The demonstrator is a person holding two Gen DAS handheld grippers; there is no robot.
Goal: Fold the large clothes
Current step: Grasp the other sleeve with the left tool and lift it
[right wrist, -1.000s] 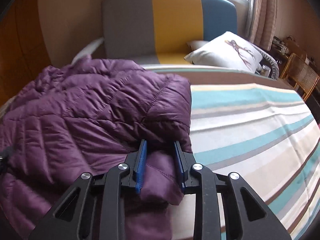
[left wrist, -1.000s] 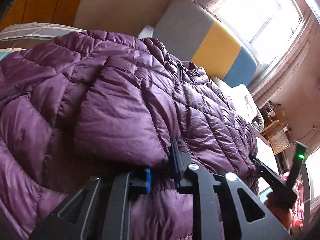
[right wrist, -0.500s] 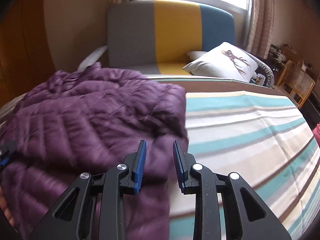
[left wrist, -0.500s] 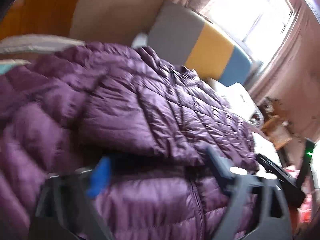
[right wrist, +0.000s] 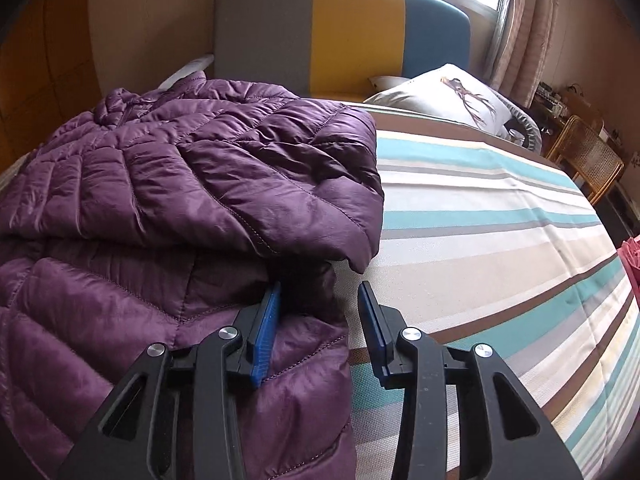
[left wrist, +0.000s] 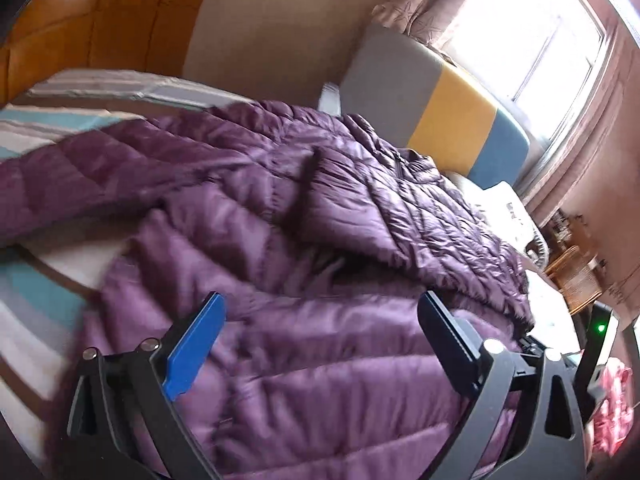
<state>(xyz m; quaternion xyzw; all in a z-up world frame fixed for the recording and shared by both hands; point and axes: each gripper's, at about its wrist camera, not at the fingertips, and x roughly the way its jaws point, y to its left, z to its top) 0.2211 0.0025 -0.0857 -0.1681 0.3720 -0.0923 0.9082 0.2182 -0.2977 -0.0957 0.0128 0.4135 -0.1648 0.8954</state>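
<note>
Right now your left gripper (left wrist: 320,344) hangs above the purple puffer jacket (left wrist: 320,240) with its fingers spread wide, nothing pinched between them; its jaws have just been opening, and the quilted fabric lies loose under the gap; the left wrist view is blurred, so fine detail there is hard to read. Your right gripper (right wrist: 320,320) sits at the jacket's (right wrist: 180,184) right edge, fingers part-way apart; its jaws have just been opening too; the left blue pad (right wrist: 266,332) lies against the jacket's lower layer, the right pad (right wrist: 372,324) stands clear over the striped bedspread (right wrist: 500,240); nothing is clamped. The jacket lies on the bed, folded over itself, the upper layer's rounded edge just ahead of your right fingertips, collar end toward the headboard (right wrist: 340,36) in grey, yellow and blue. A white pillow (right wrist: 452,92) rests near the headboard, well apart from the jacket; a wicker chair (right wrist: 588,160) stands beside the bed; a window (left wrist: 540,40) is bright behind the headboard.
</note>
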